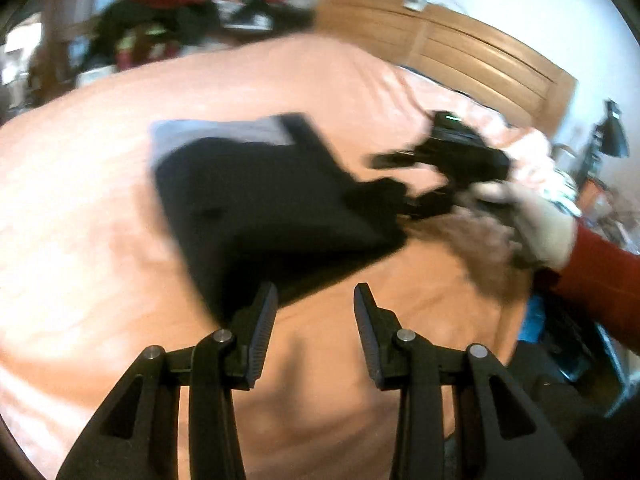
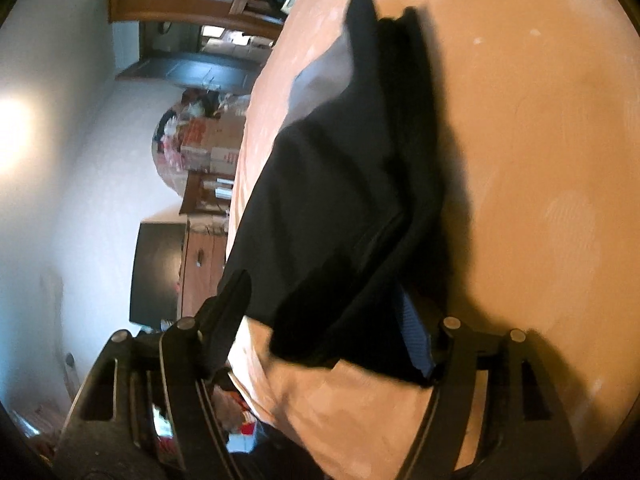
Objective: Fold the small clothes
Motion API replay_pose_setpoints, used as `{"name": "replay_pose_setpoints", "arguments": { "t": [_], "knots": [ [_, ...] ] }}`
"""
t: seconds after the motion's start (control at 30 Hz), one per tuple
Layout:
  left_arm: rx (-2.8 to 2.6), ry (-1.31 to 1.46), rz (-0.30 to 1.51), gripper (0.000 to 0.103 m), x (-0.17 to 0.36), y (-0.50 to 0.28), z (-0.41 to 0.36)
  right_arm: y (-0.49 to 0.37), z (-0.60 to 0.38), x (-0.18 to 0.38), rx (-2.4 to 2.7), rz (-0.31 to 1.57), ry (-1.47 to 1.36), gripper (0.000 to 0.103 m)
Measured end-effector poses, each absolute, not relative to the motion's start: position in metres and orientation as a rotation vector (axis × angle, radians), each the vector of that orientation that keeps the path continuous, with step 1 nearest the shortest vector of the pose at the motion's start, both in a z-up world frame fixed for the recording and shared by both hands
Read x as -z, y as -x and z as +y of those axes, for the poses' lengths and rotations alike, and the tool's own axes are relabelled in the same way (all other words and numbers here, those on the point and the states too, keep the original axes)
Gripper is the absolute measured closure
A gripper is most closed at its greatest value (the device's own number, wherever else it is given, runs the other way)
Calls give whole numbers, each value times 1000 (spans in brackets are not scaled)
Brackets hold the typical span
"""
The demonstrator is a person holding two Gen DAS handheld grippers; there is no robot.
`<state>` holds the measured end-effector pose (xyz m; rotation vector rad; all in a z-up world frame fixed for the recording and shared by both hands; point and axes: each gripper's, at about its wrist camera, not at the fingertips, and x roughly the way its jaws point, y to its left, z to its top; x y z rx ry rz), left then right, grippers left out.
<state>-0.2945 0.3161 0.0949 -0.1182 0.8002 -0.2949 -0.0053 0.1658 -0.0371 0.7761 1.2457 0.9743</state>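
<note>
Black garment [image 1: 264,200], small, lies on a peach-coloured bed sheet [image 1: 100,248]; a pale grey panel [image 1: 224,132] shows along its far edge in the left wrist view. Both views motion-blurred, so fabric detail is poor. Left gripper [image 1: 315,300]: jaws spread wide, nothing between them, poised above bare sheet just beside the near edge of the garment; its left finger [image 1: 262,332] overlaps that edge in the picture, contact not determinable. Right gripper [image 1: 416,184], seen from the left wrist view, sits at the garment's right-hand corner, held by a hand in a pale glove [image 1: 532,224] with a red sleeve [image 1: 600,280] behind it. In the right wrist view the same gripper [image 2: 332,316] has its fingers well apart, and the lifted corner of the cloth [image 2: 340,220] hangs down between them, over the blue-padded right finger [image 2: 416,336]. Whether that cloth is pinched: cannot tell. Wooden headboard [image 1: 460,48] beyond the bed.
</note>
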Motion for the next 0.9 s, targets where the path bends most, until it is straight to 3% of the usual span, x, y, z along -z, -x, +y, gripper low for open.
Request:
{"name": "replay_pose_setpoints", "arguments": {
  "t": [0.13, 0.2, 0.27, 0.33, 0.4, 0.53, 0.7, 0.77, 0.83, 0.9],
  "knots": [
    [185, 146, 824, 61, -82, 299, 352, 9, 185, 30, -972, 1240, -719, 30],
    [167, 146, 831, 61, -77, 290, 356, 10, 189, 37, -959, 1245, -724, 34],
    [164, 120, 822, 53, -73, 279, 351, 11, 194, 49, -932, 1256, -735, 51],
    [164, 98, 831, 52, -64, 261, 345, 12, 188, 60, -891, 1243, -759, 83],
    [145, 77, 846, 52, -55, 244, 341, 17, 180, 64, -865, 1219, -776, 98],
    [61, -38, 851, 57, -47, 216, 352, 17, 153, 73, -794, 1152, -868, 100],
    [31, -624, 762, 59, -38, 250, 324, 22, 165, 70, -851, 1164, -879, 100],
    [74, -680, 809, 68, -13, 257, 323, 24, 164, 81, -847, 1188, -879, 100],
    [95, -726, 769, 82, 0, 267, 318, 26, 164, 81, -848, 1190, -861, 100],
    [97, -685, 782, 84, -6, 267, 317, 26, 166, 75, -835, 1197, -839, 100]
  ]
}}
